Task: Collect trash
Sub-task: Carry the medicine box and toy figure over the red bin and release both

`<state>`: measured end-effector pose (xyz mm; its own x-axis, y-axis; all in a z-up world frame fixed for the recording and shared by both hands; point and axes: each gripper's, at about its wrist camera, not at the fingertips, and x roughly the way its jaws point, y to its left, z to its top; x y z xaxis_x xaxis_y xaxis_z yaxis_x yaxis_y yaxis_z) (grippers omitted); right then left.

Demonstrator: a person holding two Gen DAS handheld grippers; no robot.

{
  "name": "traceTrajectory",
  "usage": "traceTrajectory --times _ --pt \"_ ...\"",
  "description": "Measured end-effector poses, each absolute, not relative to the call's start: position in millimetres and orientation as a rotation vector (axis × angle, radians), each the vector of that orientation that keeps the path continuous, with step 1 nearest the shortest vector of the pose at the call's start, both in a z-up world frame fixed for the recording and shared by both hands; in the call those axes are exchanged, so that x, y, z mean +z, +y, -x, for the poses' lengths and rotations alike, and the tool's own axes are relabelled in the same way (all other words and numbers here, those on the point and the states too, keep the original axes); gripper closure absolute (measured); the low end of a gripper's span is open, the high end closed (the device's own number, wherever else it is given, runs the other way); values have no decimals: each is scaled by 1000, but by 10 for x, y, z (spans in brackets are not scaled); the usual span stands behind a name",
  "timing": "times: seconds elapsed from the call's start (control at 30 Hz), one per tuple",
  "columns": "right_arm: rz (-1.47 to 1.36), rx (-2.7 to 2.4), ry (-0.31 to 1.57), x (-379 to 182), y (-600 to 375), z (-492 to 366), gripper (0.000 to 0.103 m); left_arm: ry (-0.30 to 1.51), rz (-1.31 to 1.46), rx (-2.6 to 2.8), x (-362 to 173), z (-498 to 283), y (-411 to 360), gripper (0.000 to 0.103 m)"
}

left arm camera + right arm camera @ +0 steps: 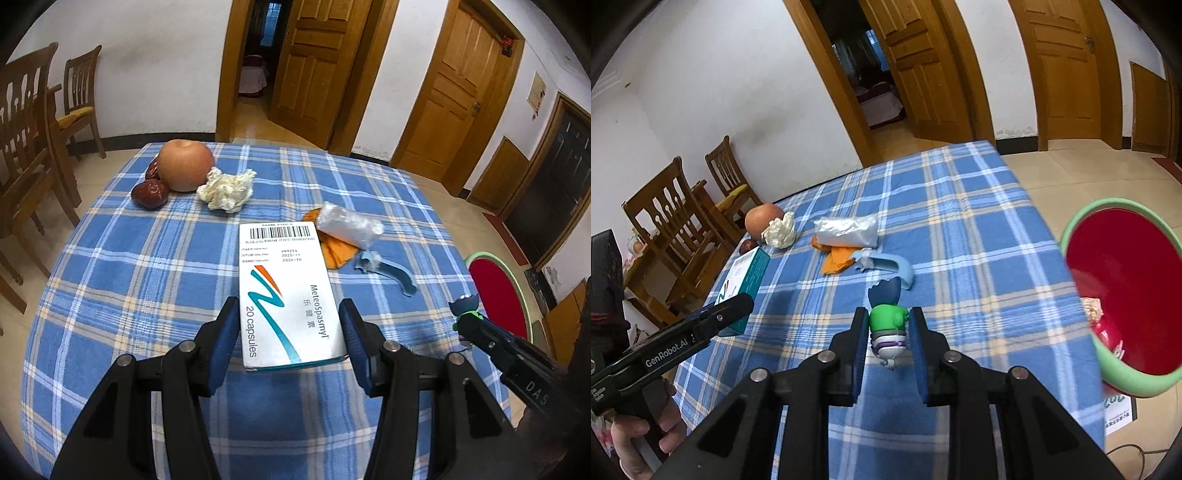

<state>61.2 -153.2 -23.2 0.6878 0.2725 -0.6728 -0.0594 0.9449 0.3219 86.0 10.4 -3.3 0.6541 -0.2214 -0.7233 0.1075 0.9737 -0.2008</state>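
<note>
My left gripper (289, 314) is shut on a white and teal medicine box (288, 288), which it holds a little above the blue plaid tablecloth (129, 277). In the right wrist view that box (748, 271) shows at the left. My right gripper (889, 317) is shut on a small toy figure (888, 321) with a green body and dark blue ears, over the cloth's near part. Further back on the table lie a crumpled tissue (227, 192), a wad of clear plastic (351, 225) on orange peel (338, 256), and a blue peeler (391, 275).
A red bin with a green rim (1082, 221) stands on the floor off the table's right edge, with some scraps inside. An apple (186, 166) and red dates (149, 194) sit at the far left of the table. Wooden chairs (26, 122) stand left of it.
</note>
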Motion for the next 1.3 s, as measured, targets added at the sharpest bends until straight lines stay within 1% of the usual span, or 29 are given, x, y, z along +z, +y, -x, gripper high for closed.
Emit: traceTrajectory --times 0.37,0.73,1.3 --pt "-306 120 752 -119 -1868 -421 78 830 129 -255 80 -823 -205 48" --pt "-312 -6 729 -68 -2338 -304 78 847 107 -387 150 -866 -709 48" --pt "-351 -190 729 -206 -3102 -130 78 874 3 -514 112 -982 -1616 48"
